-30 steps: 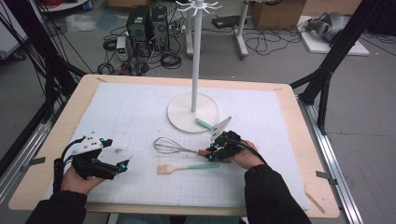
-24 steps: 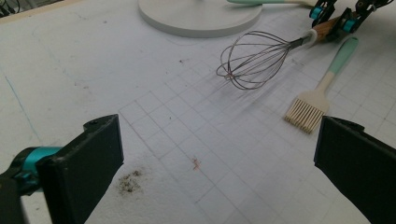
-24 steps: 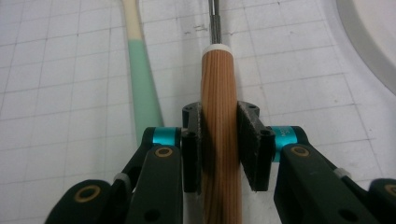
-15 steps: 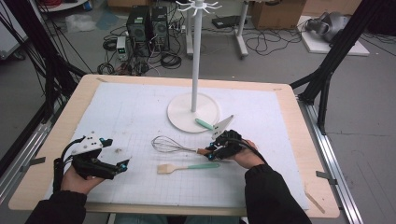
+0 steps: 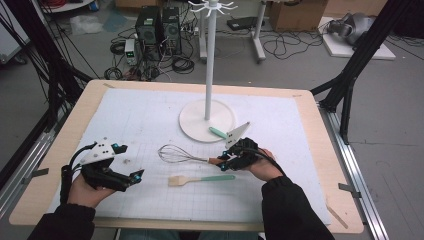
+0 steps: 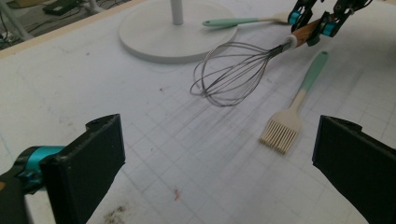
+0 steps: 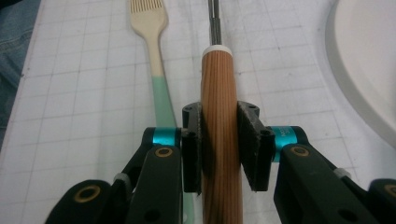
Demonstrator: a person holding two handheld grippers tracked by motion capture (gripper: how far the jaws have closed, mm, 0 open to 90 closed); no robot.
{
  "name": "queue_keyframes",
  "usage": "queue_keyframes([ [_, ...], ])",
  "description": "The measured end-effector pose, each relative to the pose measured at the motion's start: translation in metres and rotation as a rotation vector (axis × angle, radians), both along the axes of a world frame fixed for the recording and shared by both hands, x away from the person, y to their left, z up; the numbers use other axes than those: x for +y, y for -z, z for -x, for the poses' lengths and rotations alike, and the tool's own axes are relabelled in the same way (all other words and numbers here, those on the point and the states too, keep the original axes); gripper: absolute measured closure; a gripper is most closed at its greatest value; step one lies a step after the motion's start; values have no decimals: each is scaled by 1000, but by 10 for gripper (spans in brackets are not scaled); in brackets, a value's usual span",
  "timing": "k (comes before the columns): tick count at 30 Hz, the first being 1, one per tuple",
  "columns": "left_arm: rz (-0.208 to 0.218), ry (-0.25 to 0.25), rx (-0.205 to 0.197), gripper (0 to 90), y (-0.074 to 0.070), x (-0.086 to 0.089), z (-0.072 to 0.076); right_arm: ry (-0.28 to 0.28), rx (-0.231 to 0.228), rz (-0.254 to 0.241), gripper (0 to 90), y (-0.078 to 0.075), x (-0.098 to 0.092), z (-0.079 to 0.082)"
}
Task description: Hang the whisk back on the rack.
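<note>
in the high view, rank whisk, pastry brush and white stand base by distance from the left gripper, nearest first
1. Pastry brush: its bristle end lies nearest, to the side of the left gripper.
2. Whisk: wire head slightly farther, beyond the brush.
3. White stand base: farthest, toward the table's middle.

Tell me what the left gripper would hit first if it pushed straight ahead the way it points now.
Probably the whisk: its wire head lies roughly on the centre line between the open jaws of the left gripper, with bare mat before it. The pastry brush lies just to the right of that line in the left gripper view, so a slight drift could catch it first.
</note>
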State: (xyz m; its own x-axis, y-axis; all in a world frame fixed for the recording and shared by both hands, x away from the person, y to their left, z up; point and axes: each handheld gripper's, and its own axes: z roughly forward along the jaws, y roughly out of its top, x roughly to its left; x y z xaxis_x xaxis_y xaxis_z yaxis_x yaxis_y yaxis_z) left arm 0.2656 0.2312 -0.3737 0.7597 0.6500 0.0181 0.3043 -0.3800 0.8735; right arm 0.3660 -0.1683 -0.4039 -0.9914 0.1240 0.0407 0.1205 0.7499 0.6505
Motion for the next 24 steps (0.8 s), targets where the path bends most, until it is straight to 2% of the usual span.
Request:
queue_keyframes([
  [1, -5, 25, -4, 41, -4, -5, -2, -2, 0, -1, 722, -2, 1, 1],
  [5, -3, 51, -10, 58, -9, -14, -5, -23, -11, -6, 723, -9, 5, 5],
  [9, -4, 84, -14, 75, -15, -25, -10, -54, 2, -10, 724, -11, 9, 8],
  [12, -3, 112, -11, 83, -20, -35, -14, -45, -18, -8, 724, -14, 11, 10],
  [15, -15, 147, -12, 104, -25, -45, -19, -59, -27, -32, 723, -19, 15, 12],
  [19, -31, 209, 0, 154, -30, -59, -23, -50, -30, -29, 723, -21, 18, 13],
  [24, -61, 262, 8, 213, -36, -72, -29, -51, -39, -23, 723, -26, 24, 16],
])
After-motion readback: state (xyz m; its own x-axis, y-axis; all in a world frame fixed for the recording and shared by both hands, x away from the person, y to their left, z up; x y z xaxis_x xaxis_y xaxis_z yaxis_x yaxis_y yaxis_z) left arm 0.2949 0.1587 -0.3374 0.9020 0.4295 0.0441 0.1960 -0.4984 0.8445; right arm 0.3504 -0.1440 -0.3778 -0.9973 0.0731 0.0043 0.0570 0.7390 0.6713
